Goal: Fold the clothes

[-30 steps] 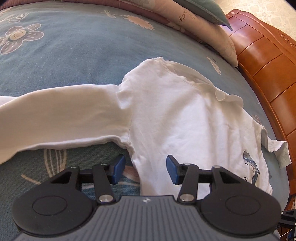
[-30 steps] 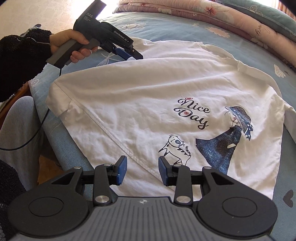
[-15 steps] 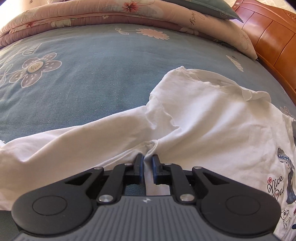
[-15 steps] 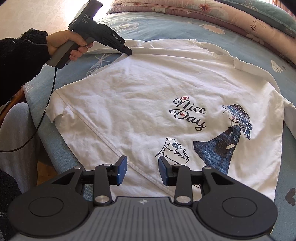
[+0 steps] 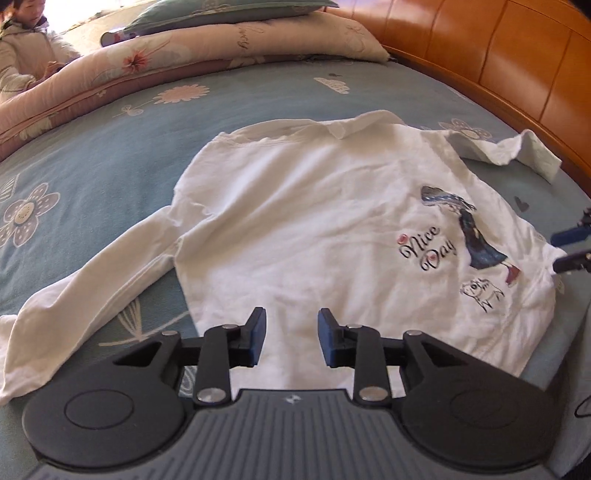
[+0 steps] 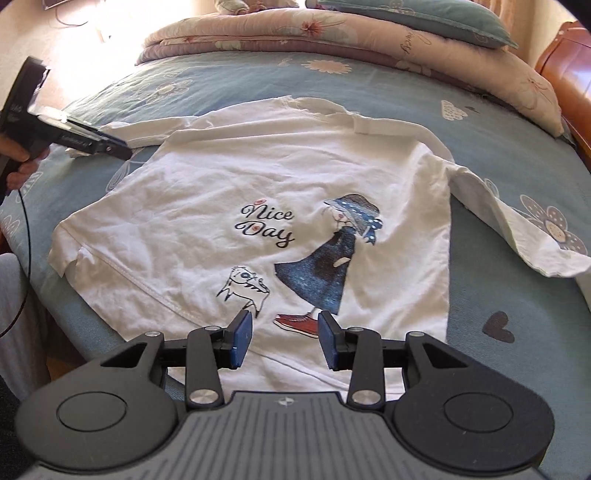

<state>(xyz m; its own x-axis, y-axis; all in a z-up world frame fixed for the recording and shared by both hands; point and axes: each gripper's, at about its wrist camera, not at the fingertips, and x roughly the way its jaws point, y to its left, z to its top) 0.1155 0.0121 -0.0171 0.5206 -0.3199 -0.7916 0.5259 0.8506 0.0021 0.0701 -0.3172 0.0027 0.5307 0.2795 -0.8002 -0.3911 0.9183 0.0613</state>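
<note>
A white long-sleeved shirt with a "Nice Day" print lies spread face up on the bed. My left gripper hovers over the shirt's side edge. Its jaws are opening and nothing is pinched between the blue pads. One sleeve trails out to its left. My right gripper hangs above the hem near the printed red shoe. Its jaws are also opening, and they are empty. The other sleeve lies off to the right. Each gripper shows in the other's view: left gripper, right gripper.
The shirt rests on a blue flowered bedsheet. A rolled pink quilt and a green pillow lie along the far side. A wooden headboard borders the bed. A person sits beyond the quilt. A grey trouser leg is at the bed's edge.
The left gripper released the pinched fabric near the armpit, drew back and opened; the sleeve now lies loose. The right gripper shifted right along the hem and opened wider.
</note>
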